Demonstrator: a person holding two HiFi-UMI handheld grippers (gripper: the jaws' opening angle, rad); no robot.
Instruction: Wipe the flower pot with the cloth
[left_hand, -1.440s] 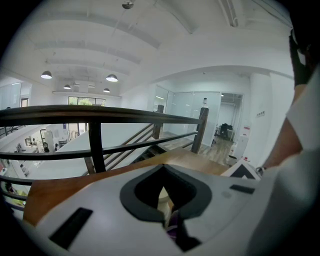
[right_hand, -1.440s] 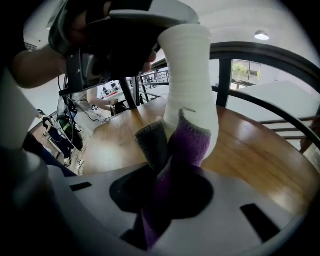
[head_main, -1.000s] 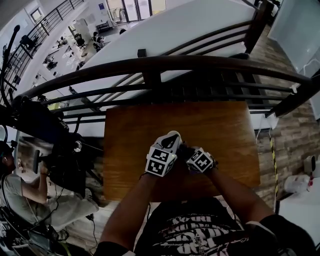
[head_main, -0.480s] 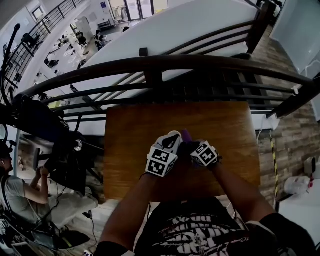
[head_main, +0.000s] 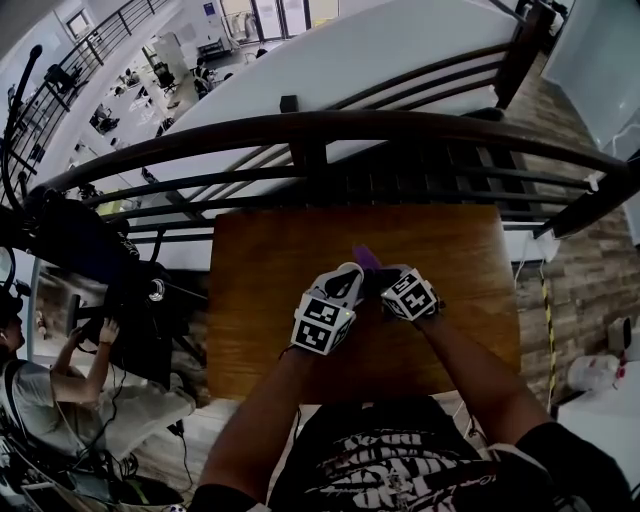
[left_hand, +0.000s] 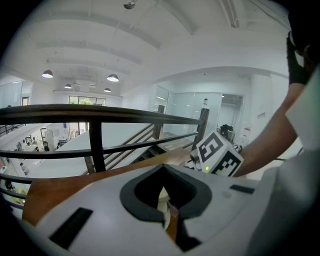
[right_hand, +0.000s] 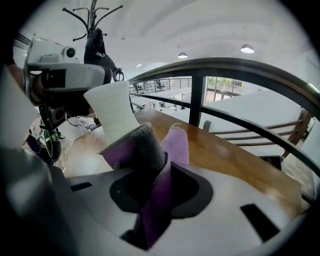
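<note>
The left gripper (left_hand: 167, 212) holds the white flower pot (right_hand: 112, 115) above the middle of the wooden counter (head_main: 270, 280). Its fingers (left_hand: 100, 205) seem closed on the pot's rim, though only a small pale part of the pot shows between them in the left gripper view. The right gripper (right_hand: 159, 186) has its fingers closed on the purple cloth (right_hand: 145, 145), which is bunched up between them. The cloth touches the lower side of the pot, just in front of the right fingers.
</note>
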